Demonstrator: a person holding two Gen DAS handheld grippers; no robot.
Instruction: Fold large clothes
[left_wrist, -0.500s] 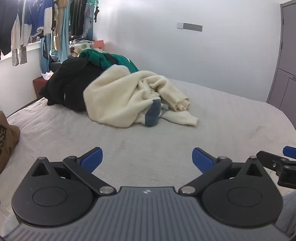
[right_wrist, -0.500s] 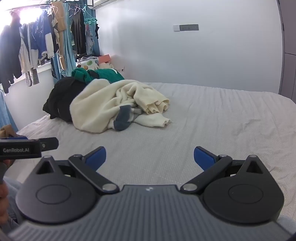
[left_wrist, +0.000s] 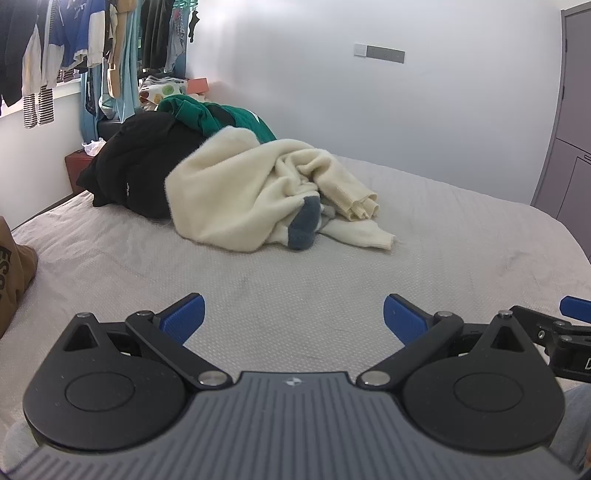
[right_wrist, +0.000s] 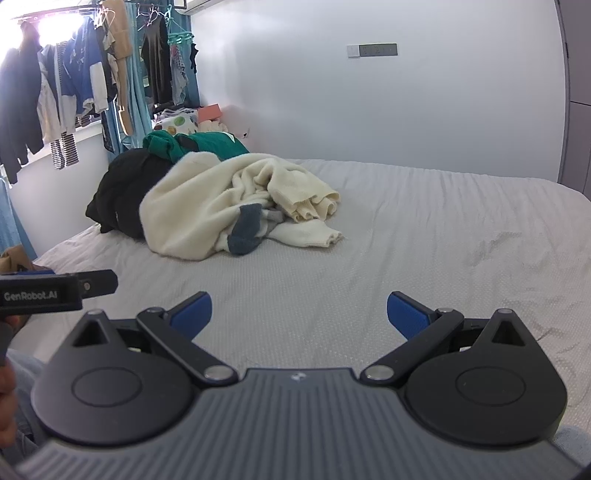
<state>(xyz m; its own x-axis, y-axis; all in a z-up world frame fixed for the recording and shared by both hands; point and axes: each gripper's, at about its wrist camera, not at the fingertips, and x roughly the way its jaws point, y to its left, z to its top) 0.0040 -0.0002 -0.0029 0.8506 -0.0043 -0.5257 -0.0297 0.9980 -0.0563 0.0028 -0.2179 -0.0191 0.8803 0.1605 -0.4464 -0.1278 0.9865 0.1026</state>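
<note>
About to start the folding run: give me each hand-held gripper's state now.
Left hand-held gripper: open, holding nothing, above the bed.
Right hand-held gripper: open, holding nothing, short of the cream garment.

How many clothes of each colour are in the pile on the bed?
Cream: 1, the fluffy cream sweater
Black: 1, the black garment
Green: 1, the green garment
Blue-grey: 1, a blue-grey sock
Total: 4 that show; more may be hidden underneath.
</note>
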